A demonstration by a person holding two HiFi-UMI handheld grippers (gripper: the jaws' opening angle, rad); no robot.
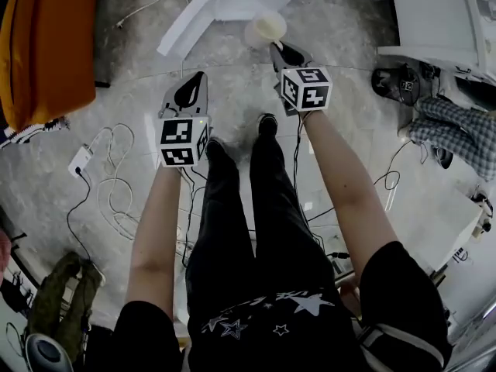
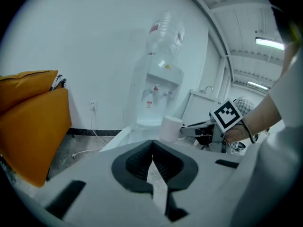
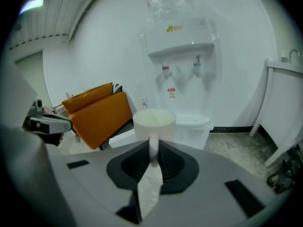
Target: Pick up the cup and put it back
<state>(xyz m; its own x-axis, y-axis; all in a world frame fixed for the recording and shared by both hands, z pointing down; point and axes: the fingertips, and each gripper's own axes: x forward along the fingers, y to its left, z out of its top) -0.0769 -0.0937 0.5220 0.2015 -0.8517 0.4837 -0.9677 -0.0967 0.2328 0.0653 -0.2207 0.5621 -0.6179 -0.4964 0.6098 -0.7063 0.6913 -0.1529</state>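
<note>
A white cup (image 1: 266, 28) hangs in the air, and my right gripper (image 1: 285, 53) is shut on its handle. In the right gripper view the cup (image 3: 154, 124) stands upright just past the jaws, its thin handle (image 3: 154, 151) pinched between the dark pads. My left gripper (image 1: 190, 91) is lower and to the left, apart from the cup. Its jaws (image 2: 152, 157) are shut with nothing between them. From the left gripper view the cup (image 2: 170, 128) shows to the right, held out by the right gripper (image 2: 226, 115).
A glass table top (image 1: 232, 67) lies under both grippers, with the person's legs and floor cables (image 1: 116, 184) showing through. A water dispenser (image 3: 182, 56) stands ahead against the wall. An orange seat (image 1: 39, 45) is at the left, a white cabinet (image 1: 434, 22) at the right.
</note>
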